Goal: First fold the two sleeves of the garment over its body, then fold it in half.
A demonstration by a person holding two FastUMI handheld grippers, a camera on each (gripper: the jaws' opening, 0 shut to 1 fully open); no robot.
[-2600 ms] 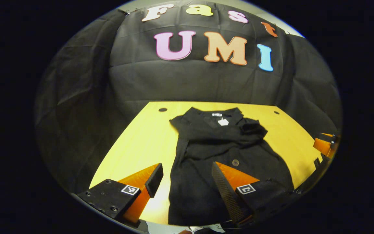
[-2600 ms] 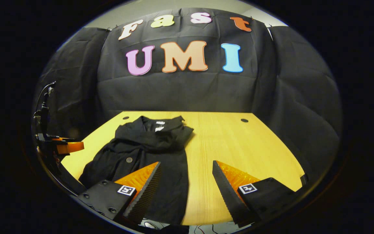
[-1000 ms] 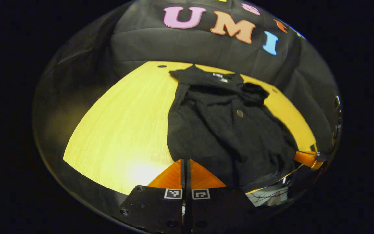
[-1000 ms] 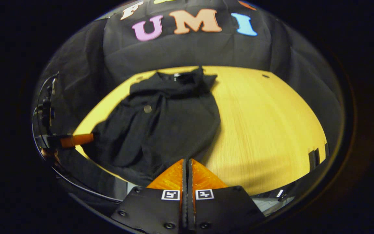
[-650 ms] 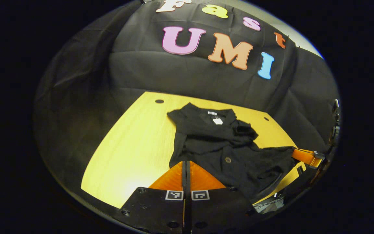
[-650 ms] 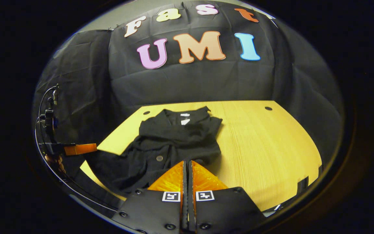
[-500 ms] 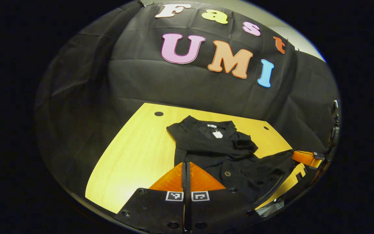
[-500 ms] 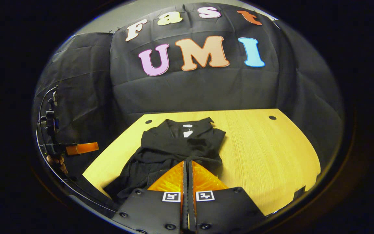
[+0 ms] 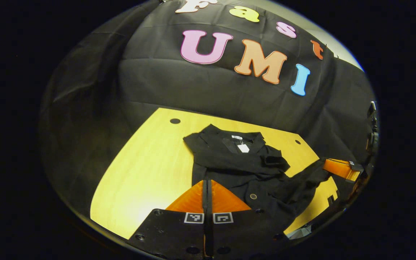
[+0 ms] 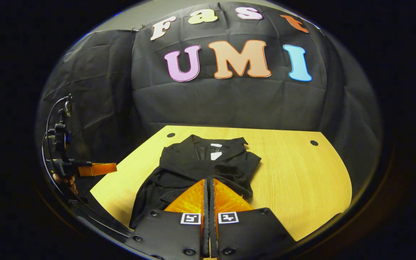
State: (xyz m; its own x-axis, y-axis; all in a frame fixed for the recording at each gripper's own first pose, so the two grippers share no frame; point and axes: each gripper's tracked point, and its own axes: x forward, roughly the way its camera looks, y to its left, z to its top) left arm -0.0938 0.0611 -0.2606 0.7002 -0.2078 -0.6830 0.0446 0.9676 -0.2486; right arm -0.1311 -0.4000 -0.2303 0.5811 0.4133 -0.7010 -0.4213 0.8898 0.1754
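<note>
Since a second ago both hems have come up off the near edge and travelled toward the collar, so the garment (image 9: pixel 240 169) now lies bunched and partly doubled over on the tabletop (image 9: pixel 146 166), no longer spread flat. In the left gripper view the left hand-held gripper (image 9: pixel 207 187) has its two fingers pressed together, with dark cloth gathered at their tip; whether the fabric is truly pinched between them cannot be told. In the right gripper view the right hand-held gripper (image 10: pixel 208 187) is likewise closed finger to finger, its tip over the folded cloth, and the left hand-held gripper appears far off at the left edge, held by a hand (image 10: pixel 65 182).

In the left gripper view, the right hand-held gripper (image 9: pixel 338 169) at the right edge has a corner of the garment drawn up to it, off the tabletop, so the cloth sags between the two ends.

Both sleeves lie folded across the body. The collar (image 10: pixel 217 142) points toward the booth's wall, and a small white tag (image 9: pixel 243 148) sits inside the neck, with a smaller label (image 9: pixel 236 137) above it; any writing on them is too small to read. A round button (image 9: pixel 253 196) shows on the front. Each hand-held gripper carries two square black-and-white markers (image 10: pixel 209 218) near the fingers.
</note>
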